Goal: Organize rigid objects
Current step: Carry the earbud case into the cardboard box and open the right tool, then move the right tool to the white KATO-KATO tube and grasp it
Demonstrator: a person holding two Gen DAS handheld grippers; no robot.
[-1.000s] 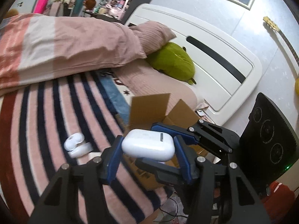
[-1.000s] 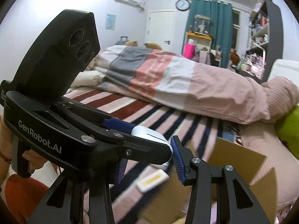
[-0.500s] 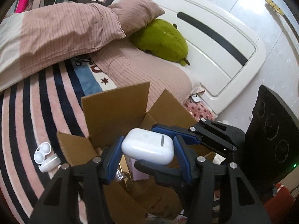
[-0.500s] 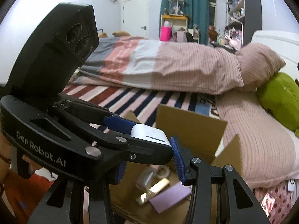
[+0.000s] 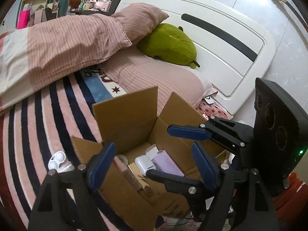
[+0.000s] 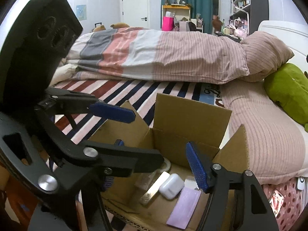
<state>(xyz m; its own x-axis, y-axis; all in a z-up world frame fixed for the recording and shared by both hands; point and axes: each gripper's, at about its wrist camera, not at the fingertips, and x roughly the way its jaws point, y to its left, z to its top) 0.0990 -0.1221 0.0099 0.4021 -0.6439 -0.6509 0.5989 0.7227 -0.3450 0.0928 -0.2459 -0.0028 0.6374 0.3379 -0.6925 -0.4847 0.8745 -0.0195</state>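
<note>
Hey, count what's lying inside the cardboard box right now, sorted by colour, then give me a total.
White: 1, the earbud case
Lilac: 1, the flat box
Gold: 1, the bar
Clear: 1, the glass bottle
Total: 4 that show in the cardboard box

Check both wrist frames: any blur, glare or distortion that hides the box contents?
Left wrist: sharp, strong fisheye bending, the open left gripper partly covering the cardboard box. Right wrist: even indoor light, no glare; white earbud case clear, the open right gripper hiding the box's left side.
</note>
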